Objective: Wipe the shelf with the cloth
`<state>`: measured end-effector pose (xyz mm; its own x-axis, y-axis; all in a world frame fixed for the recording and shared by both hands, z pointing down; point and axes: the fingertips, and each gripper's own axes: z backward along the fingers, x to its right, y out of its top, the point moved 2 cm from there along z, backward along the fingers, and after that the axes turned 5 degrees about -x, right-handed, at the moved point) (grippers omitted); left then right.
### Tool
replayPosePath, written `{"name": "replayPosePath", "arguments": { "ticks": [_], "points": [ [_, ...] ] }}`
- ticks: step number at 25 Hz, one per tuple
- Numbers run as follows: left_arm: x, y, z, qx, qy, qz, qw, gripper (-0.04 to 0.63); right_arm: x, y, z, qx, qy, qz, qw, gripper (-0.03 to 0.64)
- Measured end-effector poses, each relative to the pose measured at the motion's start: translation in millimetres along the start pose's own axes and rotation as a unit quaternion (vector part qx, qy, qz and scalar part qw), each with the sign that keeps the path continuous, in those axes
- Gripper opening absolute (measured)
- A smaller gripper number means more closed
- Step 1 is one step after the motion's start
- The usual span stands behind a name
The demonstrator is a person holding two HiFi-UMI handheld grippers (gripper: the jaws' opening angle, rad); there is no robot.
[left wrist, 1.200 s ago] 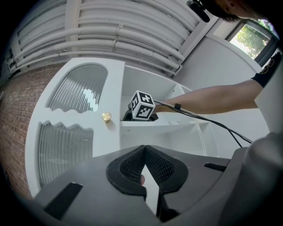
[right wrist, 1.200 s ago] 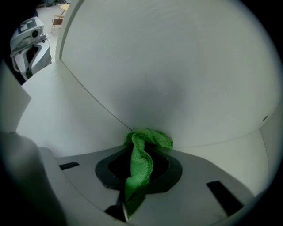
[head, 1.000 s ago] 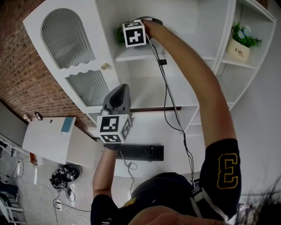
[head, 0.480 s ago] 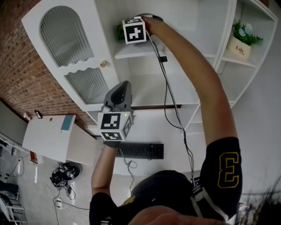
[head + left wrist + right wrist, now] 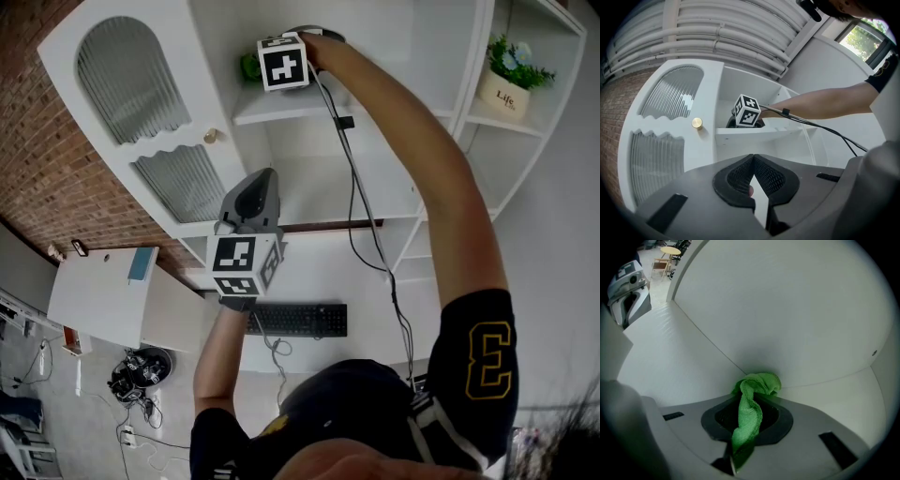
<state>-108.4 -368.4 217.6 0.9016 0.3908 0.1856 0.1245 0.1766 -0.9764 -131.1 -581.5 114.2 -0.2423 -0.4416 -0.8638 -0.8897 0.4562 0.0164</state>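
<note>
In the head view, the right gripper [image 5: 272, 64] was raised to the upper centre of the frame, reaching into the top compartment above the shelf [image 5: 281, 103]. A patch of green cloth [image 5: 248, 67] showed just left of its marker cube. The left gripper [image 5: 255, 192] hung idle at mid-frame, well below that board, in front of the lower compartments. The open cabinet door [image 5: 141, 112] filled the upper left, its knob [image 5: 212, 136] near the shelf's front edge. A potted plant [image 5: 511, 80] stood well off at the upper right.

In the left gripper view, its jaws were pressed together at the tips with nothing between them. The right gripper's cube sat at centre frame, over the shelf's front lip.

In the right gripper view, the jaws were pinching the cloth, one end trailing down between them. The other end was bunched ahead of the tips at lower centre, right where the seams of the white panels met.

This looked like wiping in progress, with the cloth worked into the compartment's inner corner. The next stroke would probably need to drag the bunch out of that corner, along the board toward its front edge, with pressure kept on it. Bare white panel spread to the upper left and lower right of the corner. The walls closed in tightly at the corner itself, so the open room lay outward.
</note>
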Motion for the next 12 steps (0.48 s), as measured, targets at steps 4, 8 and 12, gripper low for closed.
{"name": "replayPosePath", "arguments": {
  "ticks": [4,8,12],
  "points": [
    [6,0,-3,0.0,-0.009,0.0,1.0,0.018,-1,-7,3,-0.006,-0.002,-0.003,1.0,0.044],
    [11,1,-6,0.002,-0.017,-0.004,0.9999,0.018,-8,-17,7,-0.013,0.01,-0.017,1.0,0.044],
    [16,11,-8,0.013,-0.021,-0.01,0.9996,0.018,-7,-27,13,-0.022,0.0,-0.015,1.0,0.044]
  ]
}}
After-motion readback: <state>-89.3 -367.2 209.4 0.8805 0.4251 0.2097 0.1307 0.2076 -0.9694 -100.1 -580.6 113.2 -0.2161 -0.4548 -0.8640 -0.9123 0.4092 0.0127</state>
